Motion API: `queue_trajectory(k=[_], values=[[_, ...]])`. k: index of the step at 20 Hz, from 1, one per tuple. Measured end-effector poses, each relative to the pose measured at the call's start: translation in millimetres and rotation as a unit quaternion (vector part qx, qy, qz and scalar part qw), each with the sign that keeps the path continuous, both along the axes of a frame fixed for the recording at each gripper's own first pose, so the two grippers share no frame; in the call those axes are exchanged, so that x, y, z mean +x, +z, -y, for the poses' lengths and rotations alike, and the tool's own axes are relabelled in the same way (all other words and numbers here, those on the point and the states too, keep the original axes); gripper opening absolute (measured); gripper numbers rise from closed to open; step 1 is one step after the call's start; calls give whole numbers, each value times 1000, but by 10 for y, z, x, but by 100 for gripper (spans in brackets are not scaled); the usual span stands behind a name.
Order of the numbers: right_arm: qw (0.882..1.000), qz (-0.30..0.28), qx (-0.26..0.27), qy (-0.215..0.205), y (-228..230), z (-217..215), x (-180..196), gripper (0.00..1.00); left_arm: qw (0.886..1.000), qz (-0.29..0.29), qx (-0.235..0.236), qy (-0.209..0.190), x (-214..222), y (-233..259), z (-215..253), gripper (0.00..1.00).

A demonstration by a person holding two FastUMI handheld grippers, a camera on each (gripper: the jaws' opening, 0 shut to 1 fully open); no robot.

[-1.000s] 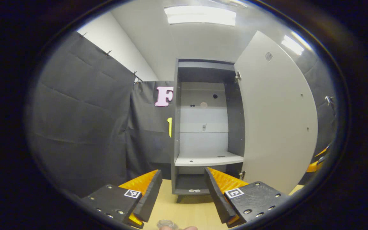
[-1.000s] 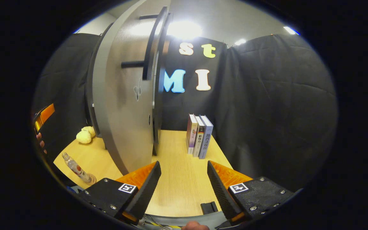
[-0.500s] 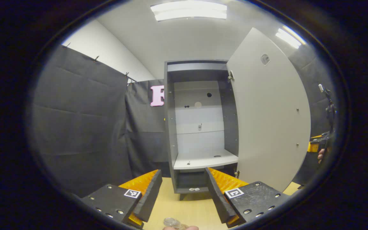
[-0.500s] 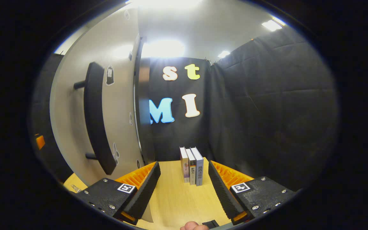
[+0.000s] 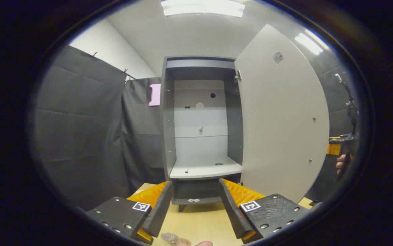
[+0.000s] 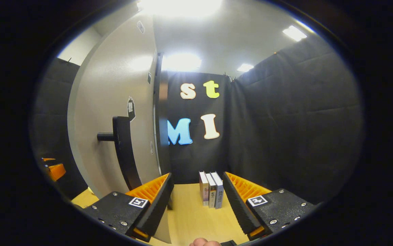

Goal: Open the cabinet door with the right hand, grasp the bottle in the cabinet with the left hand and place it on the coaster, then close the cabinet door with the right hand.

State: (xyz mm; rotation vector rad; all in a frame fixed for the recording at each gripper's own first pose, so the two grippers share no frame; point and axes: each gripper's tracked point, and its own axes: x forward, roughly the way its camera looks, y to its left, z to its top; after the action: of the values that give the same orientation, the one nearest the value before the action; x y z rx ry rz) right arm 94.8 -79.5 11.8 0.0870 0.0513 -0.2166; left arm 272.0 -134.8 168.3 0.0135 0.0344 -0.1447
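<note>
My right tool (image 6: 196, 201) is spread beside the open door (image 6: 114, 112), whose stiff black handle (image 6: 123, 150) on the left looks easy to pinch and push shut.

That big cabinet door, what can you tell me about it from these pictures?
The cabinet door is a tall, flat, pale grey panel, matte like painted board, swung wide open on hinges at the cabinet's right side. Its inner face shows a few small screw heads and a round mark near the top. In the right gripper view its outer face carries a long black bar handle on a short post, plus small stickers. Nothing grips it; the right gripper is open, beside the handle.
</note>
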Motion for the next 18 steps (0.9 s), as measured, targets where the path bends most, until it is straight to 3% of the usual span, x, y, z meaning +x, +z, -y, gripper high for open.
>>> queue_trajectory(k=[4,12,16,18], values=[[1000,7,-25,14,101,-373,-13,90,1000,14,-7,-24,130,36,12,80],[998,18,-17,49,111,-1429,194,91,1000,6,-20,-8,256,-16,-362,78],[998,24,-13,59,120,-1794,347,87,999,9,-28,-24,292,-28,-410,78],[997,29,-13,66,132,-2005,466,90,999,14,-35,-35,310,-21,-386,78]])
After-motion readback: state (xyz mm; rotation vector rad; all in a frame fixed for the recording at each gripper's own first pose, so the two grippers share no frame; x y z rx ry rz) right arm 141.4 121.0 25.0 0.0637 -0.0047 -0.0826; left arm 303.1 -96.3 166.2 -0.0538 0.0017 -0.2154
